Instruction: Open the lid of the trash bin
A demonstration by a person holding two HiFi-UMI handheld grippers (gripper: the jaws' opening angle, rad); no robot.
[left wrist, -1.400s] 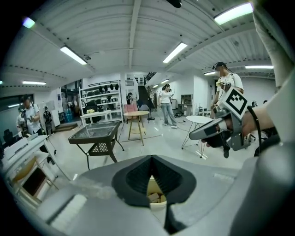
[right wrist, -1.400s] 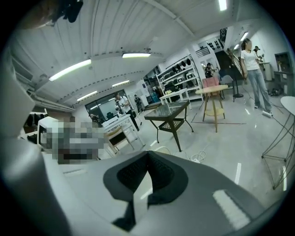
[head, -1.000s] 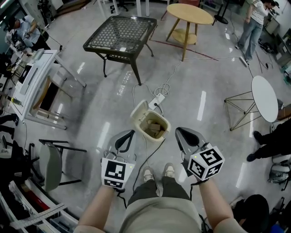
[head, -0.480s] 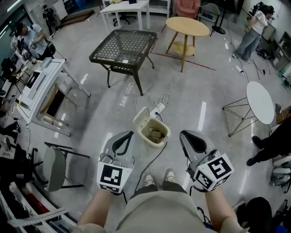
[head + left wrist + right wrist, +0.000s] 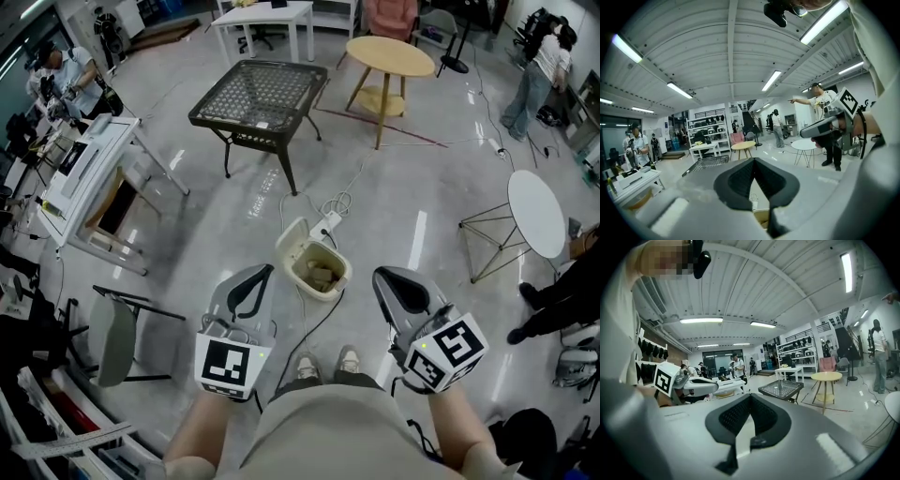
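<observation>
I hold both grippers out in front of my waist, forearms side by side, jaws pointing forward and away from me. Seen from my head, my left gripper (image 5: pixel 253 283) sits to the left of the trash bin (image 5: pixel 317 272) and my right gripper (image 5: pixel 397 287) to the right of it; neither touches it. Each gripper's jaws are pressed together at the tips, with nothing between them. The trash bin is small and cream-coloured. It stands on the grey floor (image 5: pixel 422 169) just ahead of my shoes (image 5: pixel 305 362). Its lid (image 5: pixel 292 238) is raised and tilts back from the bin's far left edge, so the inside shows, with brownish contents. A white power strip (image 5: pixel 326 225) lies just beyond the bin.
</observation>
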